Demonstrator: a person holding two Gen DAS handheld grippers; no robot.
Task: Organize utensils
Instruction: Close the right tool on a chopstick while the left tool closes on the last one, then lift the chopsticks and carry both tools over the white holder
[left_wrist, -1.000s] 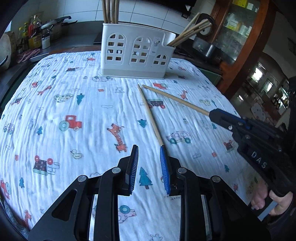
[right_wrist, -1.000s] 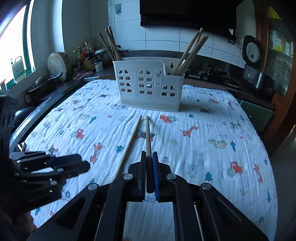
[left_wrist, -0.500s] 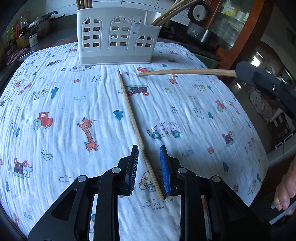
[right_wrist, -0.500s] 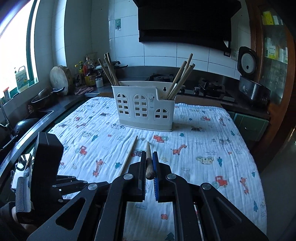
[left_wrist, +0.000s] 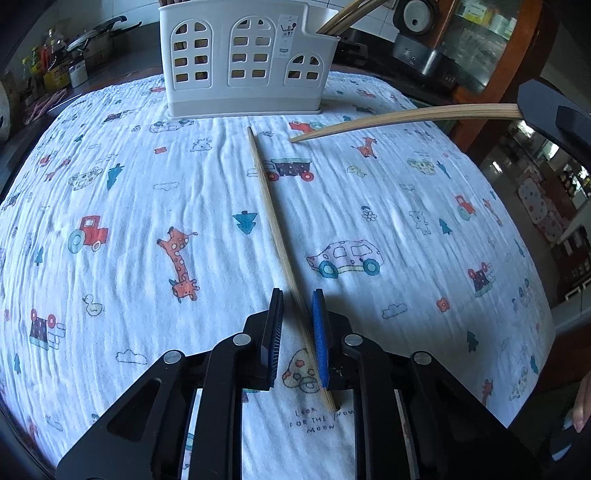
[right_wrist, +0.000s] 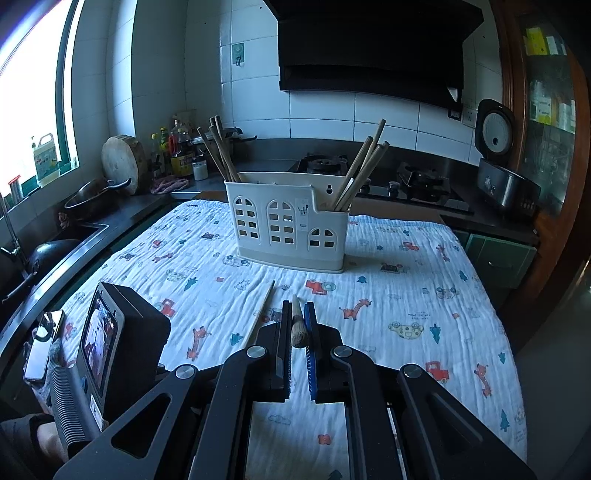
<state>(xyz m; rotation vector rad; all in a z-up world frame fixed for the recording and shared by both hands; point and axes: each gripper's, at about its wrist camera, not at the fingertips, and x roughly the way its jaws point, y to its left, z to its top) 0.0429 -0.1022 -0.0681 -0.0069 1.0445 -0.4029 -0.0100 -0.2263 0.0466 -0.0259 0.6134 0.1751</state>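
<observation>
My right gripper (right_wrist: 297, 325) has its jaws pinched on a chopstick (right_wrist: 296, 325), which is off the cloth and points ahead toward the white utensil caddy (right_wrist: 290, 230). From the left wrist view that same raised chopstick (left_wrist: 406, 120) reaches in from the right edge, its thin tip hanging over the printed tablecloth (left_wrist: 129, 192) just in front of the caddy (left_wrist: 243, 62).

My left gripper (left_wrist: 297, 325) sits low over the cloth with its jaws spread and nothing clamped. A second chopstick (left_wrist: 273, 221) lies flat on the tablecloth, running from near the caddy's base straight back into the gap between my left fingers. It passes close along the blue pad (left_wrist: 318, 332) on the right side of the gap, and its butt end rests on the cloth under the gripper body. I can't tell whether that pad is actually touching it.

The right wrist view shows that lying chopstick (right_wrist: 263, 310) just left of the one I hold, the two nearly parallel. The caddy stands upright at the far end of the tablecloth (right_wrist: 406, 314). More chopsticks lean out of its left end (right_wrist: 218, 151) and out of its right compartment (right_wrist: 364, 166).
</observation>
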